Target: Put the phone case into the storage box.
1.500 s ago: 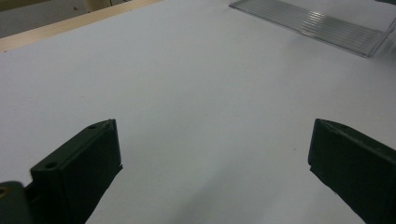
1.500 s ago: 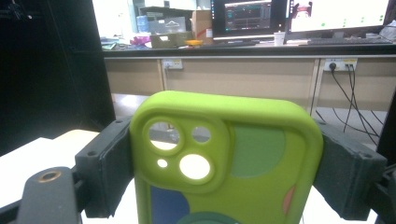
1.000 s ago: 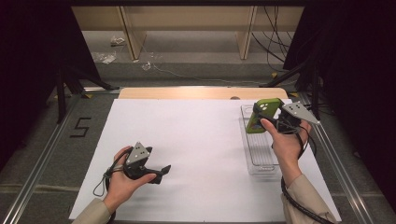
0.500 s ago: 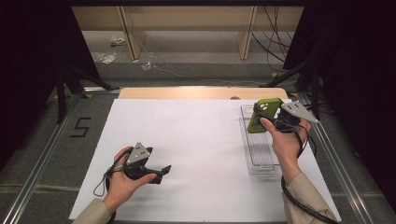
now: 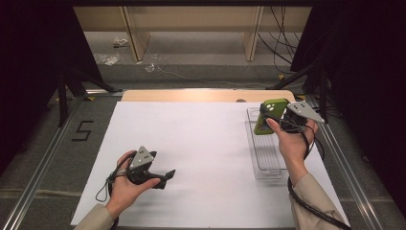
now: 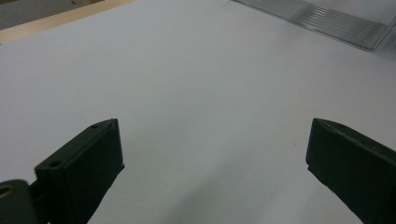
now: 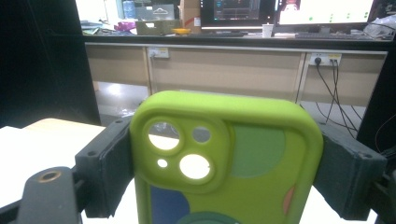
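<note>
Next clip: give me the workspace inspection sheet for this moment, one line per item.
Surface: white sheet over a wooden tabletop.
Job's things: green phone case held raised above the far end of the clear plastic tray, which lies at the sheet's right edge.
Clutter: nothing seen on the sheet.
Grippers: right gripper shut on the phone case, jaws on its two sides; left gripper open, nothing between its jaws, low over the sheet.
Cables: one trails from each gripper; more hang behind the table.
Surroundings: floor marked 5, scraps on the floor beyond, dark curtains at the sides.
</note>
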